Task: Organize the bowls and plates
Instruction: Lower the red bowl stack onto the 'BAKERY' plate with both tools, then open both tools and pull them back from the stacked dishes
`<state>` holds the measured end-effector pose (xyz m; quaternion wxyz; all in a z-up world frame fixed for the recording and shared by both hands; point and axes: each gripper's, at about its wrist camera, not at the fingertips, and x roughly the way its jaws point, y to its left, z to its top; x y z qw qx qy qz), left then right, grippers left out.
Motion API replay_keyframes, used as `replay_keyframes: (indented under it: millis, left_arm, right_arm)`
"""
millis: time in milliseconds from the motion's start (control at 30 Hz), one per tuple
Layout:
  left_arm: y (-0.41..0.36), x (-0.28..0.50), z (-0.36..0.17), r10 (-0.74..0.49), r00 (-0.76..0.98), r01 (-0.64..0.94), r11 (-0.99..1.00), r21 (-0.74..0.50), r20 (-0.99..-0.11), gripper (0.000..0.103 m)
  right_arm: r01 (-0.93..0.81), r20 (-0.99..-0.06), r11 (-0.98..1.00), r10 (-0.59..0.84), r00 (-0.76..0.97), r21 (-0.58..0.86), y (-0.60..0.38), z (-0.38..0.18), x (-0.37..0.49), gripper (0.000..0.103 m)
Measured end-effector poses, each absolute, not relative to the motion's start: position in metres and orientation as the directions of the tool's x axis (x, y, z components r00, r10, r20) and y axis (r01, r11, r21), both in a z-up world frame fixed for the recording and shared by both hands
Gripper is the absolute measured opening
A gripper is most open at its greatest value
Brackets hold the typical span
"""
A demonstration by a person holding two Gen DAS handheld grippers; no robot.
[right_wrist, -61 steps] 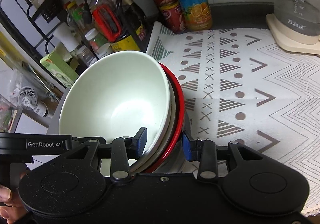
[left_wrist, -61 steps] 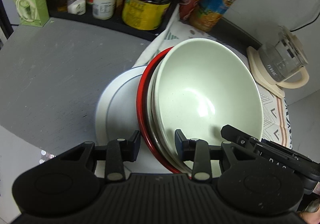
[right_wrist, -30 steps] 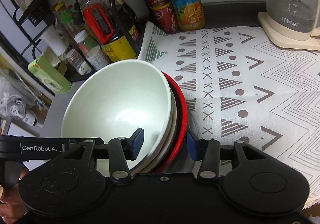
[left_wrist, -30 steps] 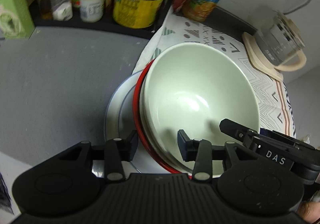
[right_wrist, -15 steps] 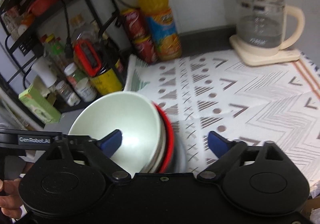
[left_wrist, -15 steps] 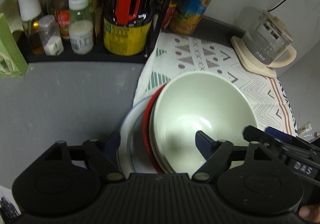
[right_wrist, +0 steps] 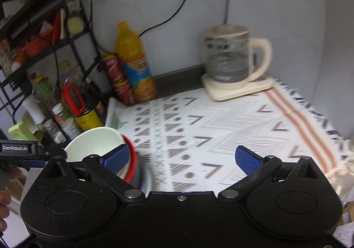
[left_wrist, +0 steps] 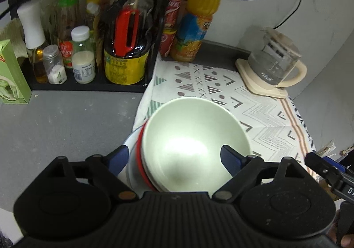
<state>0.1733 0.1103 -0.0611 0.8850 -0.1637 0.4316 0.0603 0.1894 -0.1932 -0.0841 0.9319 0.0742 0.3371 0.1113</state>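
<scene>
A pale green bowl [left_wrist: 194,137] tops a stack with a red-rimmed bowl [left_wrist: 139,159] under it and a white plate [left_wrist: 129,170] at the bottom. The stack rests at the left edge of the patterned cloth [left_wrist: 261,111]. My left gripper [left_wrist: 174,157] is open and empty, raised above the stack with its jaws wide apart. My right gripper [right_wrist: 181,157] is open and empty, raised over the cloth to the right of the stack; the green bowl [right_wrist: 95,142] and red rim [right_wrist: 131,164] show at its lower left.
A black rack [left_wrist: 88,86] with bottles and jars stands at the back left. An orange juice bottle [left_wrist: 197,27] and red cans [left_wrist: 170,33] stand at the wall. A glass kettle [left_wrist: 272,64] sits back right. A green box [left_wrist: 11,75] stands at the far left.
Both grippers were shut on the stack's rim, then opened wide and pulled up and back. The stack stays where it was set down. The right view has swung toward the cloth.
</scene>
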Motion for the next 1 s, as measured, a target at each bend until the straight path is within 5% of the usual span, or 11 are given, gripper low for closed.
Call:
replay_keyframes:
  millis: [300,1000]
  left_arm:
    - [0.085,0.14,-0.033,-0.02,0.663,-0.225,0.948,-0.225,-0.749,0.103]
    - [0.033,0.051,-0.018,-0.046,0.706,-0.145,0.967,-0.207,-0.707,0.103]
  right_arm:
    - [-0.102,-0.568,0.965,0.227,0.791,0.243,-0.237,-0.068,0.147,0.103]
    - [-0.124,-0.53,0.967,0.226,0.817,0.222,-0.255,-0.058,0.057,0.103]
